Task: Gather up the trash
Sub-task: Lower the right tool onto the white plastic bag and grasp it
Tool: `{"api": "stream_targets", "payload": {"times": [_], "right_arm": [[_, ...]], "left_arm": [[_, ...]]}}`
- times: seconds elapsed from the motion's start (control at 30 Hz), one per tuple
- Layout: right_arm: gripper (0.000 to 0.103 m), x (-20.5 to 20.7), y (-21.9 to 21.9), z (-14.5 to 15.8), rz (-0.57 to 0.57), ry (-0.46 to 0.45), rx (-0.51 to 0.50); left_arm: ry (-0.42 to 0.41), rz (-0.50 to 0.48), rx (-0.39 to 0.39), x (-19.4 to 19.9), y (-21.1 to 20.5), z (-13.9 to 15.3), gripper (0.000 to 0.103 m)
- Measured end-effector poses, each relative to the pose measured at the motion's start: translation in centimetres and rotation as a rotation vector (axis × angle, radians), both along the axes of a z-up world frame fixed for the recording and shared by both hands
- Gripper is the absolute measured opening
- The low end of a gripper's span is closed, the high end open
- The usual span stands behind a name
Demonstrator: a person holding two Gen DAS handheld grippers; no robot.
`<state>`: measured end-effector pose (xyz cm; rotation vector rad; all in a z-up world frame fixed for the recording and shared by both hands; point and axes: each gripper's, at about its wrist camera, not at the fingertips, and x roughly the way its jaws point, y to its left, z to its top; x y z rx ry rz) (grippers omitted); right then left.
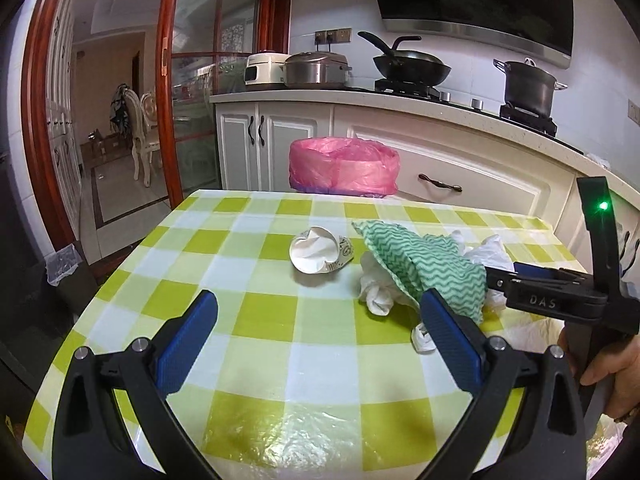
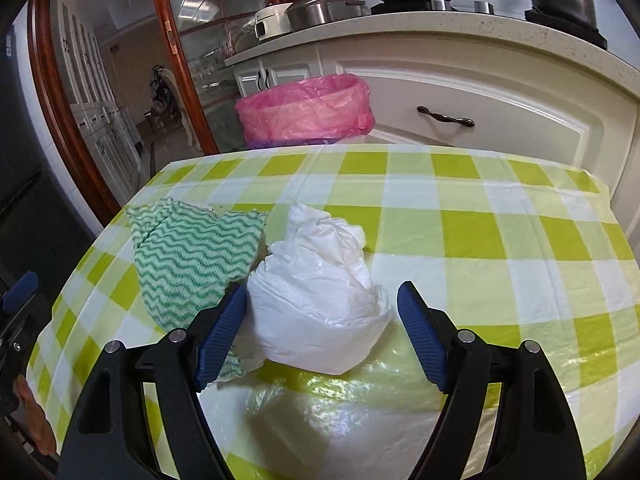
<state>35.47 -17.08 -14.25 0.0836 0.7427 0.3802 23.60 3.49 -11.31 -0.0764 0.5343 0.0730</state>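
Straddling crumpled glossy white plastic bag (image 2: 320,300), ribbed blue right tongs (image 2: 322,328).

Both tongs (image 1: 318,334) (image 2: 322,330) wide open, angled down

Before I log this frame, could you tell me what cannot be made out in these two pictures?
- Bin contents: both views, its pink liner and the table edge hide the inside.
- Under the green cloth: left view, it covers part of the white tissue.
- Crushed cup: right view, not visible.
- White bag contents: opaque.
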Motion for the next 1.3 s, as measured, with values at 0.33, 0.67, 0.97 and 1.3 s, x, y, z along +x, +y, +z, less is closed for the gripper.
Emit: {"api": "stream_targets", "payload": {"times": [0.33, 0.67, 0.97, 1.3], "right_arm": [[0.059, 0.7, 0.2, -0.3, 0.022, 0.025, 0.081], [0.046, -2.1, -2.0, 2.7, 0.035, -0.097, 0.083], [0.046, -4.1, -5.5, 2.8, 0.036, -0.120, 0.071], [0.046, -6.4, -8.8, 1.5, 0.002, -0.094, 0.130]], "left_arm": [[0.000, -0.026, 0.044, 0.2, -1.4, 0.2, 0.098], [0.002, -0.028, 0.021, 3.4, -3.1, 0.6, 0.098], [0.040, -0.050, -0.028, 6.8, -7.5, -0.5, 0.098], [0.090, -0.122, -0.023, 6.8, -10.5, -1.9, 0.084]]}}
